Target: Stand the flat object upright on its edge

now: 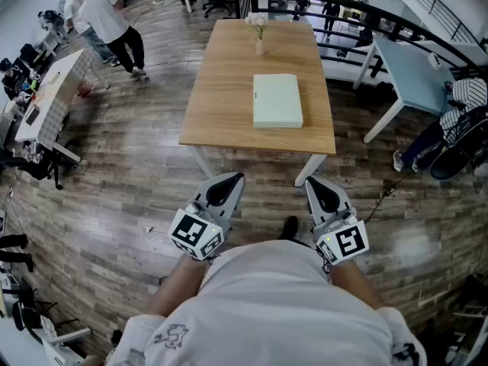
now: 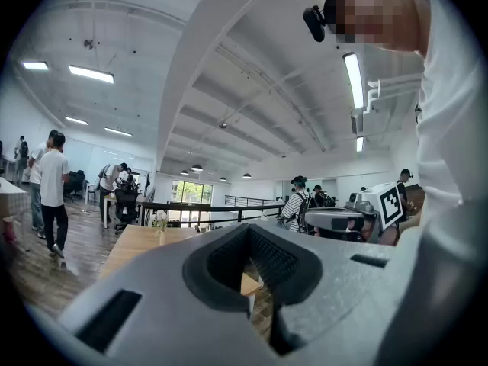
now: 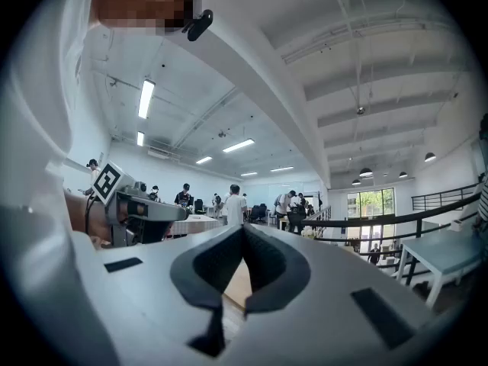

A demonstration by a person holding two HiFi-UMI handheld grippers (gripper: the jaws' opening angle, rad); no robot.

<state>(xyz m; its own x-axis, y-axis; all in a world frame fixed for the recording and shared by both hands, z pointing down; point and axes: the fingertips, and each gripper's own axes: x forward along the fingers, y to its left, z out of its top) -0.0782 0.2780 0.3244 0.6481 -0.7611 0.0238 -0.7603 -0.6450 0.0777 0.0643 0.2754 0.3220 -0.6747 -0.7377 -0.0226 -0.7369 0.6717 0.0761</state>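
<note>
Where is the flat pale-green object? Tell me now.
In the head view, the flat pale-green object lies on the wooden table, slightly right of centre, nearer than the flower vase.

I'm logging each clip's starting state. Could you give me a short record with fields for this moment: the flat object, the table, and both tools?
object: pale green flat rectangular object, lying flat, near the table's front edge
surface: light wooden table with white legs
also on table: small vase of white flowers at the far end, apart from the object
left tool: jaws together, empty, short of the table
right tool: jaws together, empty, short of the table
task status: not begun; object untouched
</note>
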